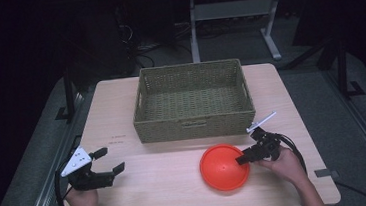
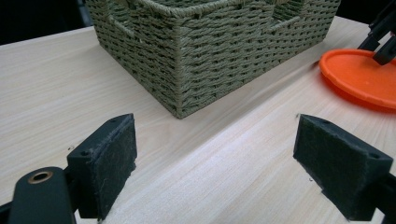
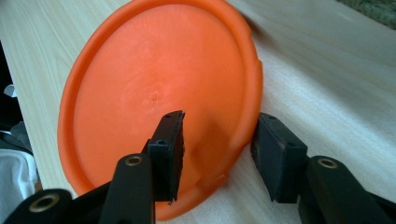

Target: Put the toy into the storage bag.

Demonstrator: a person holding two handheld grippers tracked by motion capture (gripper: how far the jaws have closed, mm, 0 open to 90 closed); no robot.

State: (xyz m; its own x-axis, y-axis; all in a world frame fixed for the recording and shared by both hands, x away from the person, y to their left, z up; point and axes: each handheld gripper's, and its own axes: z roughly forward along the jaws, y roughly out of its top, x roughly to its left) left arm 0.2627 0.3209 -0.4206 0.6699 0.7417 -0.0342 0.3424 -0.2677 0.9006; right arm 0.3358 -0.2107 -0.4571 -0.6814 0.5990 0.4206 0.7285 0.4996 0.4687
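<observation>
Right tool [image 3: 217,156] part open astride near rim of orange plate [image 1: 224,167] lying upside down on tabletop [image 1: 153,186], not clamped yet, so best pushed deeper before squeezing; left tool [image 1: 108,160] wide open, empty, well clear; woven basket [image 1: 195,124] just beyond plate, path unobstructed.

No readable text, labels or numbers.
A few small dark marks sit on the pale wooden bench [image 1: 119,137], left of centre in the high view, just off the woven basket's near left corner; they are too small and blurred to read.
</observation>
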